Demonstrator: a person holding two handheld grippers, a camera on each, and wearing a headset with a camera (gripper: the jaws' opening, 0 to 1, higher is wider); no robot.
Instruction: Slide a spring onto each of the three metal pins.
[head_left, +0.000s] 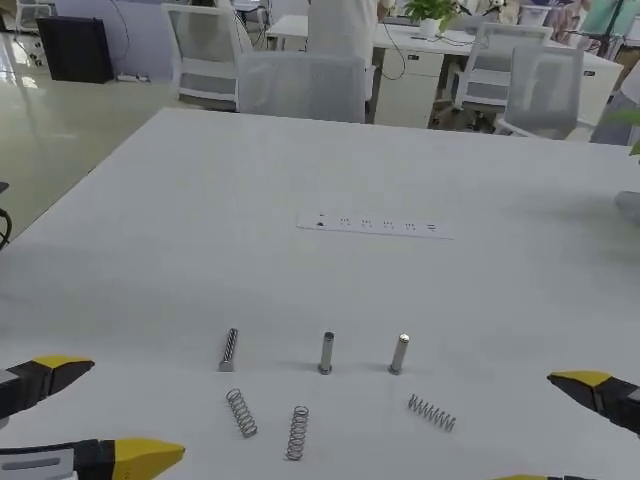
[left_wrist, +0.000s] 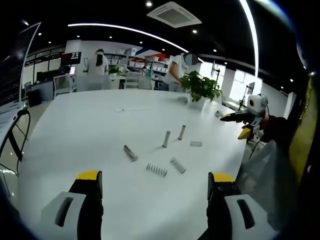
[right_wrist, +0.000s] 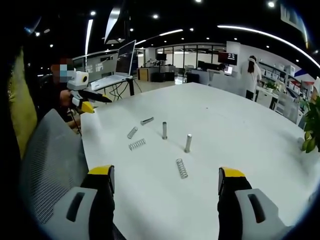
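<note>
In the head view we record three pins in a row on the table (head_left: 150, 250), across the lower middle of the frame. The left pin (head_left: 229, 350) lies on its side. The middle pin (head_left: 326, 353) and right pin (head_left: 399, 354) stand upright. Below the row lie the left spring (head_left: 241, 412), middle spring (head_left: 297, 432) and right spring (head_left: 432, 412), each apart from the pins. A socket strip (head_left: 375, 224) sits above, mid-frame. The left gripper (head_left: 135, 408) occupies the lower left corner and the right gripper (head_left: 535, 428) the lower right.

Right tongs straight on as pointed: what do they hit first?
Probably the spring lying just ahead of the right tongs, then the upright pin behind it, though their height is hard to judge.
</note>
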